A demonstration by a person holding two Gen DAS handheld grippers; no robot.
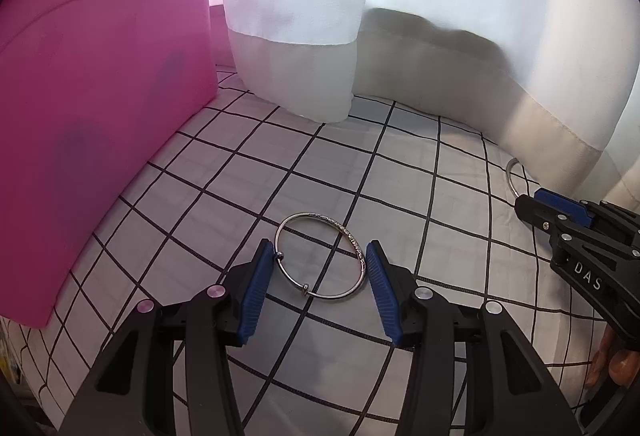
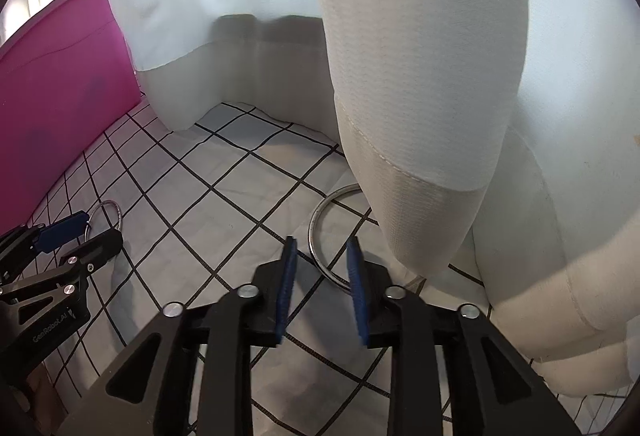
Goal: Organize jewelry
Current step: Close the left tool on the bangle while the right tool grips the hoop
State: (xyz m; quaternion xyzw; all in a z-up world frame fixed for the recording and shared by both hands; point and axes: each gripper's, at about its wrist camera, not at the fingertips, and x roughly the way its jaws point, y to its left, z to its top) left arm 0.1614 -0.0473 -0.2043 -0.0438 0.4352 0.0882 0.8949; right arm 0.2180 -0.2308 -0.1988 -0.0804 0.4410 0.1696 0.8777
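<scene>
Silver bangle [image 1: 320, 256] sits clamped in the left hand-held gripper [image 1: 320, 256]; curtain [image 2: 420, 116] half-hides the right one's bangle [image 2: 320, 236].

"DAS" in white letters, cut off at the frame edge, on the black body of the right gripper [image 1: 536, 206] | "GenRobot.AI" in white letters on the black body of the left gripper [image 2: 98, 232] | no other readable text

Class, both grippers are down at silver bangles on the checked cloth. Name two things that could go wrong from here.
1. The left gripper spans its bangle across the full width; a thin ring lying flat may squirt out or flip when squeezed.
2. The right gripper's bangle lies partly under the white curtain, so the fabric may get pinched or snag.
</scene>
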